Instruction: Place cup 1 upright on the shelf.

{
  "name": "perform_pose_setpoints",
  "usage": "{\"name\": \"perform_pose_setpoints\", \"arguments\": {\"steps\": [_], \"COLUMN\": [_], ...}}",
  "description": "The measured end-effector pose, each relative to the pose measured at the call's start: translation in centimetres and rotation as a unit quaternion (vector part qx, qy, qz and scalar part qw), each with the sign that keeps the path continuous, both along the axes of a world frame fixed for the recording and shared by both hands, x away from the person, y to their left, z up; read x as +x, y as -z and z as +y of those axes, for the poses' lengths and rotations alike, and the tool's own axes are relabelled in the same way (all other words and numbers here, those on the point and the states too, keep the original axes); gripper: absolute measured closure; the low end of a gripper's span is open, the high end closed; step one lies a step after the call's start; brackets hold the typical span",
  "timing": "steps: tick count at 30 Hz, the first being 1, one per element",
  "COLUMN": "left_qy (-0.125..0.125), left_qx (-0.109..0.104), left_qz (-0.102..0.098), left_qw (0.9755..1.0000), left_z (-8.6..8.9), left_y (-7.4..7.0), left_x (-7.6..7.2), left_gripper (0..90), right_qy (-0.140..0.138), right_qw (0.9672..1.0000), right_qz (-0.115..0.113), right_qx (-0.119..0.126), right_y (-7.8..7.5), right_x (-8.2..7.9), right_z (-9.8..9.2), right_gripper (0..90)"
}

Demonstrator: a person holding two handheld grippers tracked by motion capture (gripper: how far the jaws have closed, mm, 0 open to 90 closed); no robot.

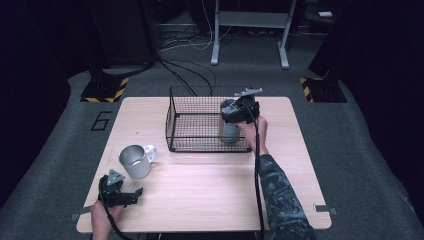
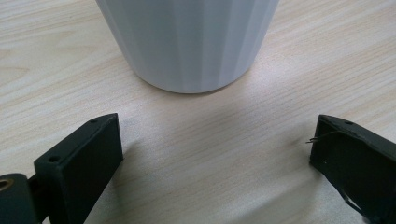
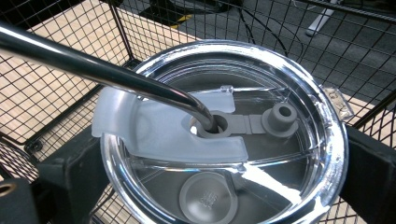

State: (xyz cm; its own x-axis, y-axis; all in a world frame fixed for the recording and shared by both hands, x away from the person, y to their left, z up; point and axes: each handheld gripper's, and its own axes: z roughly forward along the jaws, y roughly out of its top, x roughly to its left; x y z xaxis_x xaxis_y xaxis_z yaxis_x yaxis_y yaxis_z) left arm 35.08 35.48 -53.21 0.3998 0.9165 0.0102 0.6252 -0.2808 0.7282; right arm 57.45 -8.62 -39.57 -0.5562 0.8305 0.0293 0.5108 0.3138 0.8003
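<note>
Dark curtains and grey carpet surrounded a pale wooden counter [image 1: 210, 195], with cables trailing across the floor behind it and yellow-black hazard tape marking two stand bases. On the far half of the counter stood a black wire basket [image 1: 192, 122], open at the top.

At the basket's right end, the right tongs [image 1: 239, 114] were clenched on a tumbler [image 1: 230, 131], held upright inside the basket close to its right wall. In the right gripper view the two black jaws pressed against opposite sides of the tumbler's clear lid [image 3: 224, 135], just below its rim. A metal straw [image 3: 102, 72] passed through a hole at the lid's centre and leaned away to the upper left, and a frosted sliding tab [image 3: 159, 128] lay across the lid beside that hole. Whether the tumbler's base touched the basket floor could not be told.

Near the front left corner of the counter, the left tongs [image 1: 131, 196] were released, jaws spread wide and resting low over the wood. Just beyond them stood a metal mug [image 1: 135, 161], upright, its white handle [image 1: 150, 152] turned to the right. In the left gripper view the mug's faceted wall [image 2: 187, 46] rose just beyond the open jaws, apart from both of them.
</note>
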Motion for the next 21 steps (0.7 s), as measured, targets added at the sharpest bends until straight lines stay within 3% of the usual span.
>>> {"name": "perform_pose_setpoints", "arguments": {"steps": [9,13,21], "left_qy": [0.0,0.0,0.0], "left_qx": [0.0,0.0,0.0], "left_qz": [0.0,0.0,0.0], "left_qw": [1.0,1.0,1.0], "left_z": [0.0,0.0,0.0], "left_y": [0.0,0.0,0.0], "left_x": [0.0,0.0,0.0], "left_gripper": [2.3,2.4,2.4], "right_qy": [0.003,0.004,-0.004], "right_qw": [1.0,0.9997,0.9992], "right_qz": [-0.004,-0.011,-0.028], "right_qx": [-0.002,-0.021,-0.027], "right_y": [-1.0,-1.8,-3.6], "right_x": [-0.2,-0.8,-2.6], "right_z": [-0.3,-0.5,-1.2], "right_gripper": [0.0,0.0,0.0]}}
